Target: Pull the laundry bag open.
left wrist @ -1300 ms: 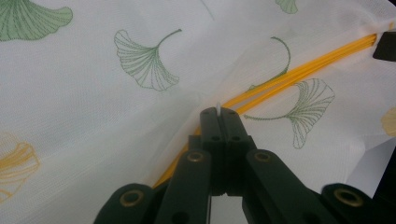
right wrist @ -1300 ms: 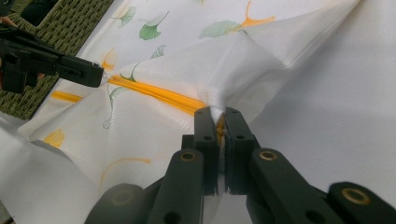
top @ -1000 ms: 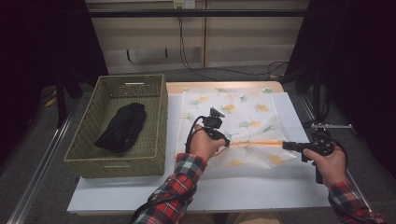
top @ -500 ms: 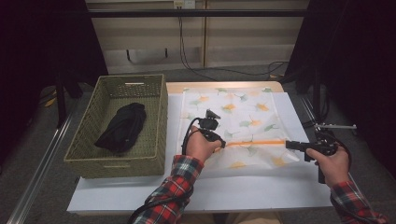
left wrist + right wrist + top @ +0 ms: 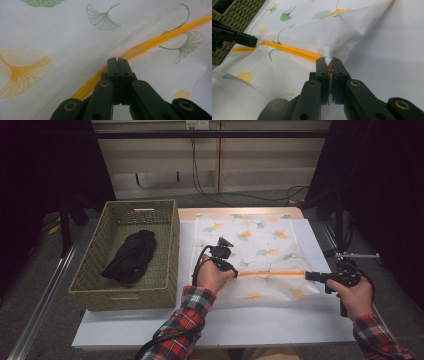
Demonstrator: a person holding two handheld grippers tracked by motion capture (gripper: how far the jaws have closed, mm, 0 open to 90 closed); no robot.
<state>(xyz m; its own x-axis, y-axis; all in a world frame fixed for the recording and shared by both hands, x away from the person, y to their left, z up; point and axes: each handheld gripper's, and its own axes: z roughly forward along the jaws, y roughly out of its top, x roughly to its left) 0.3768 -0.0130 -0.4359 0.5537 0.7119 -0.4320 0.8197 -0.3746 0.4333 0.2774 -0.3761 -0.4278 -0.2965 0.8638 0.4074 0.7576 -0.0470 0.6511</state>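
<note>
High view: white mesh bag (image 5: 260,255) w/ ginkgo-leaf print lies flat on table (image 5: 250,325), orange zipper (image 5: 272,273) running across its near part. Left gripper (image 5: 231,270) sits at zipper's left end, right gripper (image 5: 312,276) at its right end; zipper stretched betw. the two tips. Wicker basket (image 5: 125,290) w/ dark bundle (image 5: 127,256) well off to outer side of left gripper.

Left gripper view: left gripper (image 5: 117,60) fingers together, a small white tab pinched at tips, prob. the zip pull. Zipper (image 5: 160,38) runs out beyond tips to upper right.

Right gripper view: right gripper (image 5: 328,61) fingers clamped on bunched fabric at zipper (image 5: 292,51) end; cloth tents up just past tips.

Handling, my read: bag v. light, soft, limp, mesh may snag or slip. Best holds = zip pull and seam end; keep tension so slider runs w/o buckling.
</note>
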